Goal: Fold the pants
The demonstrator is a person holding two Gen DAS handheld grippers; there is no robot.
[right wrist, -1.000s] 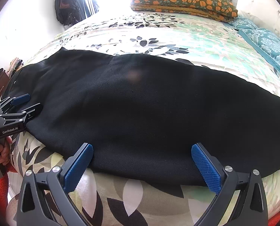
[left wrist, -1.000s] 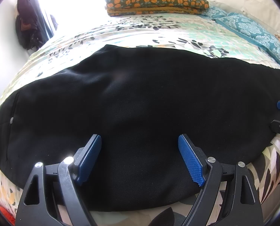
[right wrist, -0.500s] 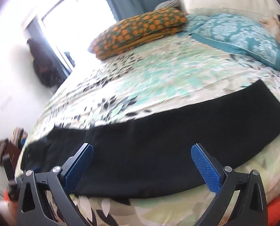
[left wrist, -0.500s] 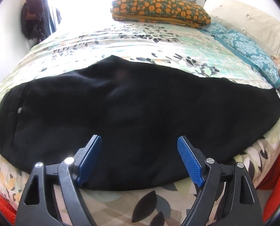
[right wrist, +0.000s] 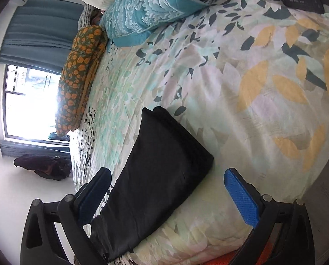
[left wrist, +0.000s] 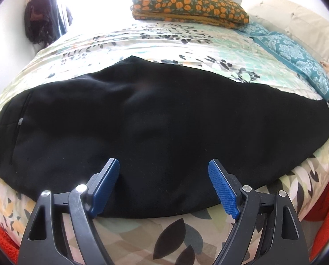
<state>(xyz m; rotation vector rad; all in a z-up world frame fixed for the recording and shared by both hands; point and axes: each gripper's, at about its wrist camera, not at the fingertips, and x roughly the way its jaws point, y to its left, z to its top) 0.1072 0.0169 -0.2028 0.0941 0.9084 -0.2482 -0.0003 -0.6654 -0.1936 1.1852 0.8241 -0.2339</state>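
- the pants (left wrist: pixel 155 128) lie flat along the near edge of the bed (left wrist: pixel 186 42), long axis left to right, waist end to the left.
- the left claw (left wrist: pixel 164 187) hangs wide over their middle, holding nothing.
- the right claw (right wrist: pixel 167 196) is wide and empty too, with the hem end (right wrist: pixel 175 137) just ahead between its fingers.
- the right claw looks nearer the hem, so it likely takes that end toward the waist.

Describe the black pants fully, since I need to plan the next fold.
The black pants look like soft matte fabric, lying flat lengthwise along the near edge of the floral bedspread, already doubled leg on leg. The waist end with a pocket seam lies left, the hems right. Neither open gripper touches them.
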